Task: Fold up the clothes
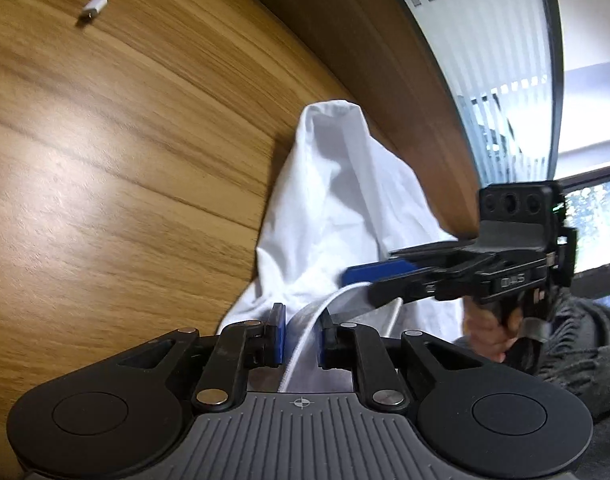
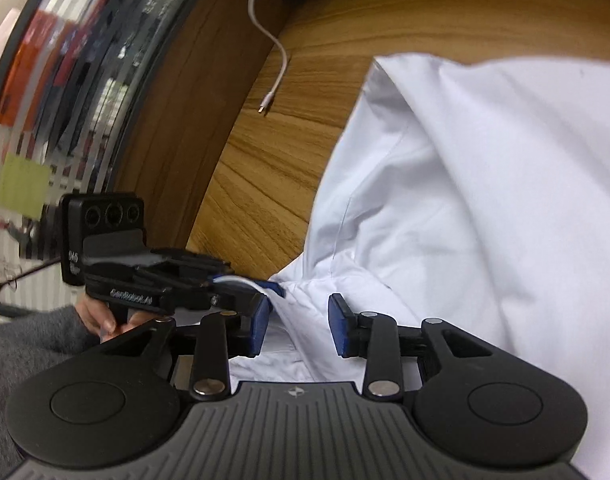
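Standing beside the wooden table, I take the white shirt as my mark. It lies heaped on the tabletop, its near edge drawn up off the wood towards the person, and the far part rises in a soft peak.

Left of the shirt, well apart from it, a white charging cable trails over the table with its plug end loose on the wood.

At the shirt's near left edge is the left hand, in a grey knitted sleeve and wrapped round a black handle. It aims the left gripper forward and somewhat downward. The gripper's blue pads are clenched on a hem of the shirt, and a fold of white cloth is pinched between them. In its own view the left gripper has only a narrow gap between its pads, and the hem runs through that gap.

Just right of that, at the same near edge, the right hand holds its handle low, also in a grey sleeve. The right gripper tilts down over the shirt's collar area. Its jaws are released. The two blue pads stand apart, the cloth lies between and under them, and neither pad presses on it. From the left camera the right gripper reaches in sideways, close to the left one. A white edge of the shirt passes loosely between its fingers.

Right of both grippers, the bulk of the shirt spreads over the table.
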Tool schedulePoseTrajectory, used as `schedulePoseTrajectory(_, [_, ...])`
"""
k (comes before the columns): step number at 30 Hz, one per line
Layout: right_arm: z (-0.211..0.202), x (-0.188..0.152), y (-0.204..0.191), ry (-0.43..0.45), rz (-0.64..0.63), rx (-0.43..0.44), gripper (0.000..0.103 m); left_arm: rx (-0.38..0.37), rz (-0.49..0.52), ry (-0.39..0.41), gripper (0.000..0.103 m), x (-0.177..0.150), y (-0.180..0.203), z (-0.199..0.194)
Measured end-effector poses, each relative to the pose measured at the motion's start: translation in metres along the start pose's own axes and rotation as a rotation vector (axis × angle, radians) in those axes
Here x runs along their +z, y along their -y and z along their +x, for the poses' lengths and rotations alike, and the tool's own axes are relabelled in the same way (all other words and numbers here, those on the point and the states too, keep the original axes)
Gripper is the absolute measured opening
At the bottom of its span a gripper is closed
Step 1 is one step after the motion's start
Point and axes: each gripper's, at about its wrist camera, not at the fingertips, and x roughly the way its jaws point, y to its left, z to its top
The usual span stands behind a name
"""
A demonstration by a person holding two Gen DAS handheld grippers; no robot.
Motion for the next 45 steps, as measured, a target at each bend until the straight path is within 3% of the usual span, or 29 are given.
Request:
schedulePoseTrajectory(7, [0.003, 0.012, 0.021, 0.035, 0.176, 0.057, 0.028, -0.181, -0.158, 0.038, 0.006, -0.003, -0.016, -0.012])
schedulePoseTrajectory(12, [0.015, 0.021, 0.034, -0.024, 0.292, 0.112, 0.021, -0.184, -0.208, 0.003, 0.005, 0.001, -0.026, -0.013])
schedulePoseTrajectory(14, [0.019, 0.02, 0.04, -0.04, 0.35, 0.169, 0.012, -0.186, -0.231, 0.003, 0.005, 0.001, -0.032, -0.015])
schedulePoseTrajectory(18, [0.019, 0.014, 0.055, -0.059, 0.447, 0.244, 0.008, -0.11, -0.192, -0.008, 0.006, 0.005, -0.028, -0.015])
schedulePoseTrajectory(21, [0.015, 0.015, 0.044, -0.051, 0.37, 0.184, 0.011, -0.021, -0.088, -0.014, 0.011, 0.009, -0.009, -0.015])
schedulePoseTrajectory(23, [0.007, 0.017, 0.03, -0.01, 0.275, 0.115, 0.021, 0.066, -0.001, -0.009, 0.012, 0.011, 0.009, -0.013])
schedulePoseTrajectory(29, [-0.024, 0.012, -0.038, 0.119, -0.058, -0.142, 0.022, 0.21, 0.196, 0.075, 0.015, 0.014, 0.055, -0.019])
schedulePoseTrajectory(30, [-0.029, 0.007, -0.05, 0.146, -0.112, -0.167, 0.022, 0.224, 0.227, 0.087, 0.016, 0.014, 0.062, -0.02])
schedulePoseTrajectory(34, [-0.046, -0.016, -0.079, 0.23, -0.29, -0.233, 0.048, 0.236, 0.306, 0.1, 0.024, 0.016, 0.077, -0.02])
schedulePoseTrajectory(37, [-0.057, -0.038, -0.071, 0.261, -0.319, -0.232, 0.061, 0.233, 0.332, 0.086, 0.025, 0.019, 0.082, -0.015])
schedulePoseTrajectory(41, [-0.066, -0.068, -0.05, 0.274, -0.34, -0.28, 0.061, 0.242, 0.405, 0.046, 0.031, 0.021, 0.094, -0.006])
schedulePoseTrajectory(45, [-0.06, -0.082, -0.035, 0.263, -0.369, -0.342, 0.061, 0.292, 0.545, -0.005, 0.041, 0.013, 0.113, 0.002])
